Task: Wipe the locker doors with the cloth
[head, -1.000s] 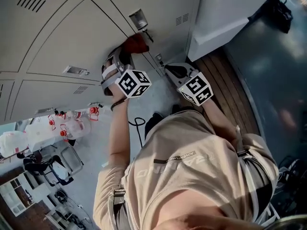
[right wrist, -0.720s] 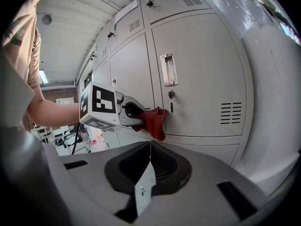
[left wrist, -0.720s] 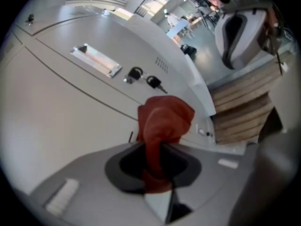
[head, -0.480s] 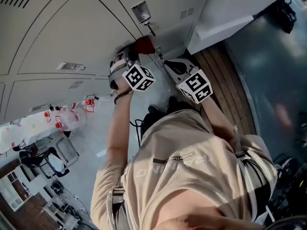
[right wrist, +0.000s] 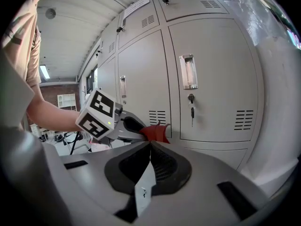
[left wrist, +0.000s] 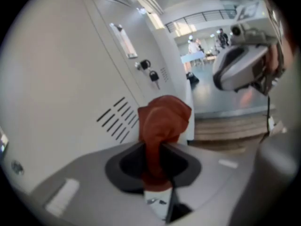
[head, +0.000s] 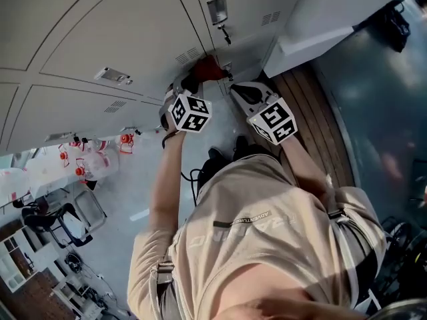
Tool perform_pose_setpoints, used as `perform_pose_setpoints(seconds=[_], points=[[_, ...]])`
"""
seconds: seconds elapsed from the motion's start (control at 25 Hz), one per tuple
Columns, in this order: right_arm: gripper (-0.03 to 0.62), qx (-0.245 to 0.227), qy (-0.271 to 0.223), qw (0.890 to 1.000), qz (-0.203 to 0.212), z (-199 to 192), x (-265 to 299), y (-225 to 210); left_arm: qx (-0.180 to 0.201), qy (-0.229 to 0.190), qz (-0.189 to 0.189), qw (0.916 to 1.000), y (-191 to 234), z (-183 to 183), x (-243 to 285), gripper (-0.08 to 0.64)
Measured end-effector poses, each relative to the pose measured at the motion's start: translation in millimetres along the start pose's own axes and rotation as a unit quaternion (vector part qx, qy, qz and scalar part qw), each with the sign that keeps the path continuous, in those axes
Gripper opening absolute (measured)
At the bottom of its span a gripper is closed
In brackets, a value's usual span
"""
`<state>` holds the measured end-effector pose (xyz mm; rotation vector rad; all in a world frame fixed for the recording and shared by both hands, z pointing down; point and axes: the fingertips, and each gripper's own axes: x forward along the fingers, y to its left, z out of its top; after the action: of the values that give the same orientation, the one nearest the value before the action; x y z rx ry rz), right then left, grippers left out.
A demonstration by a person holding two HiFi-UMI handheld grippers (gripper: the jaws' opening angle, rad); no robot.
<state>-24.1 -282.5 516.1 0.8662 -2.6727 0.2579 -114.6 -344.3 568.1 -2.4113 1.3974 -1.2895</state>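
A red cloth (head: 208, 67) is pinched in my left gripper (head: 193, 85), which is shut on it and holds it against a grey locker door (head: 120, 39) beside the vent slots (head: 189, 56). In the left gripper view the cloth (left wrist: 162, 121) bulges out past the jaws of the left gripper (left wrist: 155, 147), next to the vent slots (left wrist: 117, 119). My right gripper (head: 241, 93) hangs just right of the cloth, shut and with nothing in it. In the right gripper view the right gripper (right wrist: 150, 142) points at the cloth (right wrist: 157, 132) and the locker door (right wrist: 221, 55).
A handle (head: 217, 10) and a hanging key (head: 225, 32) sit on the door beyond the cloth. A white column (head: 333, 12) and a wooden floor strip (head: 313, 112) lie to the right. A cart with red-capped bottles (head: 87, 169) and a floor cable (head: 193, 175) are at the left.
The left gripper has slid the cloth along the locker door, away from the handle toward the vent slots. The right gripper has hardly moved.
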Motion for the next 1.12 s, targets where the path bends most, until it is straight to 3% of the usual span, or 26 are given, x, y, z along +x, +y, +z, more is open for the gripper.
perform_pose_setpoints(seconds=[0.2,0.32,0.4,0.68,0.92,1.12], points=[[0.014,-0.019,-0.035,0.999,-0.003,26,6,35,-0.126,-0.066,0.016,0.9897,13,-9,-61,0.083],[0.015,-0.035,-0.059,0.998,0.0,44,7,56,-0.222,-0.105,0.029,0.9689,29,-22,-98,0.083],[0.015,-0.044,-0.069,0.997,-0.001,53,9,67,-0.266,-0.127,0.042,0.9546,40,-31,-121,0.083],[0.014,-0.04,-0.094,0.995,0.016,72,18,104,-0.326,-0.182,0.081,0.9244,70,-55,-183,0.083],[0.014,-0.036,-0.118,0.992,0.022,88,18,125,-0.34,-0.215,0.134,0.9055,92,-65,-217,0.083],[0.014,-0.047,-0.129,0.99,0.012,98,14,132,-0.339,-0.22,0.143,0.9033,96,-68,-230,0.083]])
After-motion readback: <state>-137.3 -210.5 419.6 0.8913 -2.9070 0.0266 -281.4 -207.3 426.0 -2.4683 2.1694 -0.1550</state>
